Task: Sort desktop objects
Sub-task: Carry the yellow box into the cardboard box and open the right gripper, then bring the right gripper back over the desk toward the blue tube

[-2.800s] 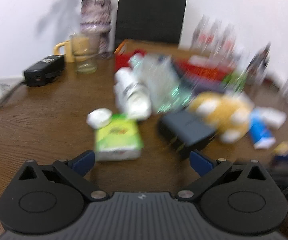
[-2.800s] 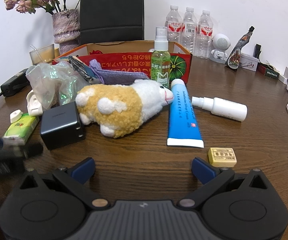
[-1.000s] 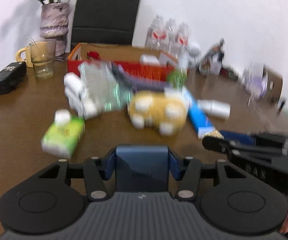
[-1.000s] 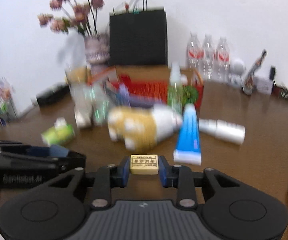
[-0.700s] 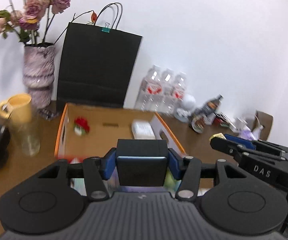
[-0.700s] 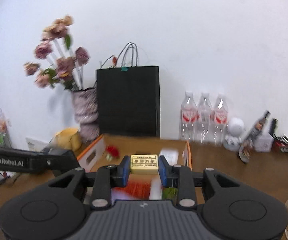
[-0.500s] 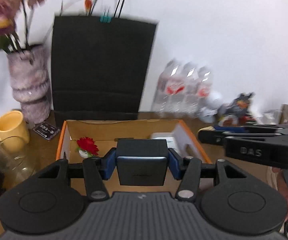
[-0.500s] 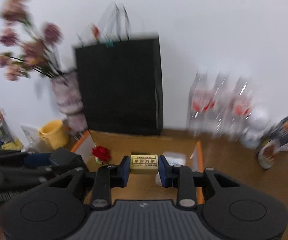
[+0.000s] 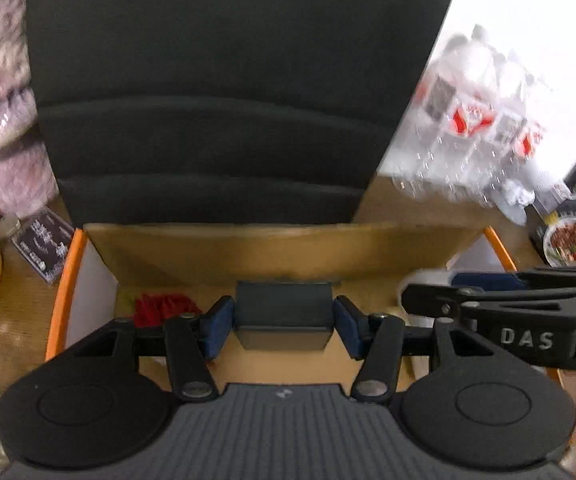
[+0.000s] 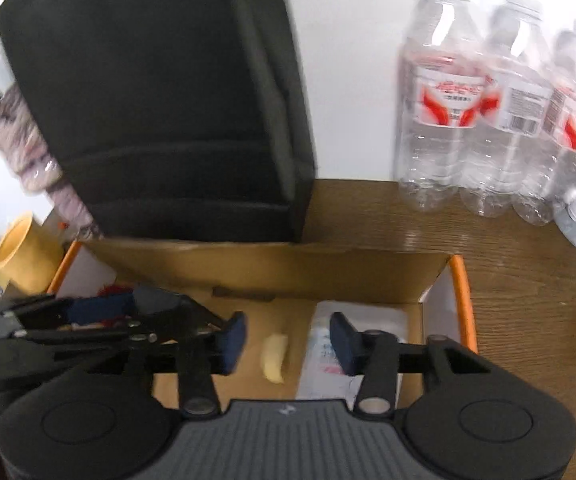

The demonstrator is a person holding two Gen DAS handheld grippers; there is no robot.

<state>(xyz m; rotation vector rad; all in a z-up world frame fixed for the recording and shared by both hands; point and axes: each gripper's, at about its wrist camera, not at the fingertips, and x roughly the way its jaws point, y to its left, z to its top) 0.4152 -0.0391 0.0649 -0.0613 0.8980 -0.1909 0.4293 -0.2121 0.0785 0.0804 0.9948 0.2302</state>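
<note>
Cardboard box (image 9: 224,252) interior: left gripper (image 9: 284,326) apart around black charger (image 9: 282,318), rigid, dense; we favour flat sides. Right gripper (image 10: 286,338) apart, empty above small yellow block (image 10: 274,358).

My view takes in a plain white wall (image 10: 351,80) lit evenly and a brown wood-grain table (image 10: 527,300) running up to it. A tall black paper bag (image 9: 224,92) stands against that wall, three clear water bottles (image 10: 487,120) beside it.

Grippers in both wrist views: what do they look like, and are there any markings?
Both are matte black plastic with two round discs, a ribbed centre plate, silver rivets and blue finger pads. The right gripper, seen side-on from the left gripper, carries pale "DAS" lettering.
</note>
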